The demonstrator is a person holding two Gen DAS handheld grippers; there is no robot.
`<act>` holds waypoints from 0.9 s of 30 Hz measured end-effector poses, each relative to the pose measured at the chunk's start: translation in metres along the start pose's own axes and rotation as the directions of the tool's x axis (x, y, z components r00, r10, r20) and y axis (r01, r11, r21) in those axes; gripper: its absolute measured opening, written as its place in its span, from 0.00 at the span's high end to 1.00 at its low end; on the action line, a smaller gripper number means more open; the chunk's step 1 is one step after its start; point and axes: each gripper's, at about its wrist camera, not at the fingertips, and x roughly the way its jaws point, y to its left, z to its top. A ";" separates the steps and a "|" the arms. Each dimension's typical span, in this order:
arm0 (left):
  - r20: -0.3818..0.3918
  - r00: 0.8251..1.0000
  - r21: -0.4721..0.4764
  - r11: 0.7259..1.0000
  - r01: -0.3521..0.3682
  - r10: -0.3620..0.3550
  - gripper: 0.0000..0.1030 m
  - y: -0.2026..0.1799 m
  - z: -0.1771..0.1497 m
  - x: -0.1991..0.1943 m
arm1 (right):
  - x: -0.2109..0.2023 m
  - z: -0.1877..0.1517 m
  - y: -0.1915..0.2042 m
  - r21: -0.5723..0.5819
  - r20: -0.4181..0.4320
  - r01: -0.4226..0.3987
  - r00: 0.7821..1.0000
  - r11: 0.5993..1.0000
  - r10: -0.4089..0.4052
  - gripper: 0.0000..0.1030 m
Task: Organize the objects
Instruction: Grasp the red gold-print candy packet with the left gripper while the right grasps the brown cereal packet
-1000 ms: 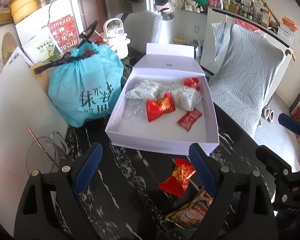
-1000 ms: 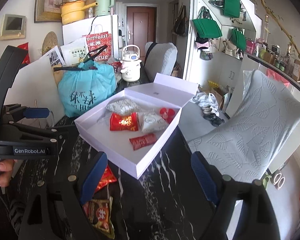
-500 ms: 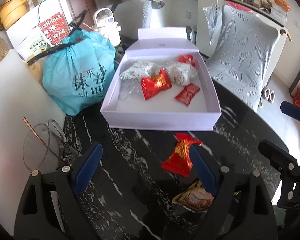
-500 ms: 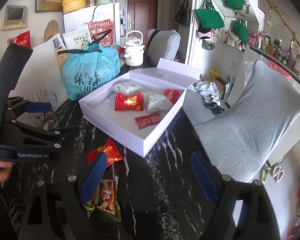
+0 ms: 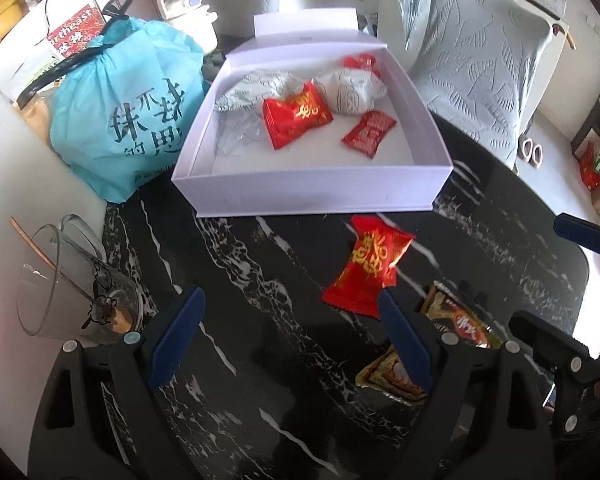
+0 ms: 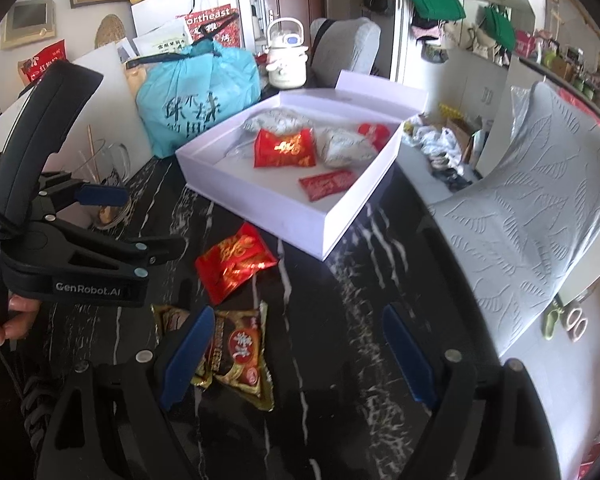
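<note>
An open white box (image 5: 312, 194) (image 6: 284, 216) on the black marble table holds several snack packets, among them a red one (image 5: 296, 114) (image 6: 284, 148). A loose red packet (image 5: 370, 266) (image 6: 234, 260) lies on the table in front of the box. A brown and gold packet (image 5: 456, 324) (image 6: 236, 352) lies nearer me. My left gripper (image 5: 290, 334) is open and empty, its right finger beside the loose red packet. My right gripper (image 6: 296, 352) is open and empty, its left finger over the brown packet.
A teal bag (image 5: 128, 120) (image 6: 198, 98) stands left of the box. A glass cup with a stick (image 5: 72, 296) sits at the table's left edge. A grey leaf-patterned chair (image 5: 484, 64) (image 6: 540, 208) stands to the right. A white kettle (image 6: 286, 56) is behind the box.
Both grippers have tipped downward and drawn back, so the loose red and brown packets show more fully. Both stay open and empty.
</note>
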 end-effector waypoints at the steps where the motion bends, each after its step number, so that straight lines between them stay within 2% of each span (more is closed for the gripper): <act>1: -0.007 1.000 0.008 1.000 -0.007 0.007 0.15 0.000 -0.001 0.002 | 0.001 -0.002 0.001 0.002 -0.007 -0.010 1.000 1.000 0.010 0.16; 14: -0.041 0.999 -0.002 1.000 0.002 -0.002 0.15 0.007 -0.006 0.019 | 0.029 -0.020 0.026 -0.057 -0.091 -0.122 0.989 0.991 0.117 0.16; 18: 0.006 1.000 -0.025 0.999 -0.020 0.020 0.15 0.009 -0.010 0.014 | 0.043 -0.023 0.030 -0.086 -0.096 -0.139 0.987 0.987 0.130 0.16; 21: 0.060 0.996 -0.048 0.997 -0.062 0.065 0.15 0.008 -0.011 0.006 | 0.049 -0.024 0.021 -0.061 -0.086 -0.192 0.979 0.979 0.187 0.16; 27: 0.055 0.998 -0.071 0.997 -0.023 0.027 0.15 0.003 -0.007 0.010 | 0.054 -0.021 0.000 -0.035 -0.067 -0.223 0.973 0.974 0.220 0.16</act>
